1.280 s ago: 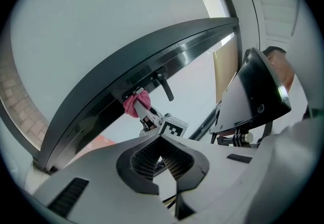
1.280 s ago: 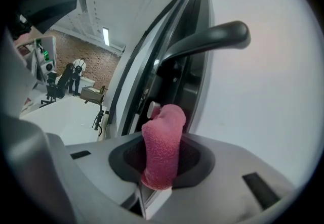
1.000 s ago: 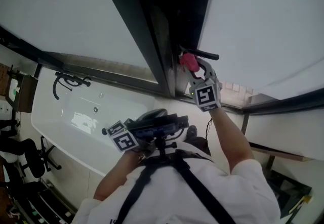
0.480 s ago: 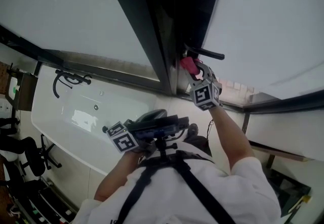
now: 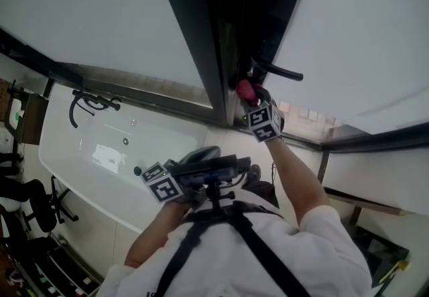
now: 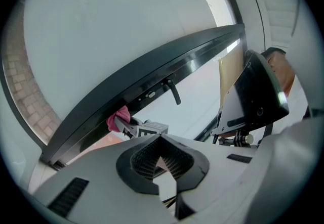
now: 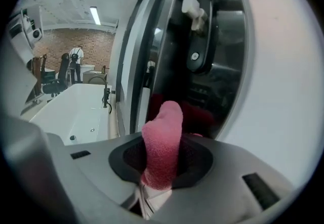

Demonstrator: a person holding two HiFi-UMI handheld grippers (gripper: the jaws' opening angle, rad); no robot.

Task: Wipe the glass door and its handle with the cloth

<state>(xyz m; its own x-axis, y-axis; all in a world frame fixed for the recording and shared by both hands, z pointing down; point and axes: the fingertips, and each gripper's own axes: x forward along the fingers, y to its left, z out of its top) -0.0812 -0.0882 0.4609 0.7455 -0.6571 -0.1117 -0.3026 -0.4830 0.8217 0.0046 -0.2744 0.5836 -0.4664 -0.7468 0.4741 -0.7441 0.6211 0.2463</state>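
head view: the right gripper holds the pink cloth against the glass door, just below the handle; the left gripper sits near the chest. left gripper view: its jaws are together, empty. right gripper view: the jaws clamp the cloth.

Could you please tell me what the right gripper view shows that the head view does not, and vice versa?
Only the right gripper view shows, up close, the right hand-held gripper clamped on the pink cloth, plus a lit ceiling lamp and a distant person. Only the head view shows the left hand-held gripper held low by the chest and the black shoulder straps. Both show the cloth, the door handle and the white bathtub.
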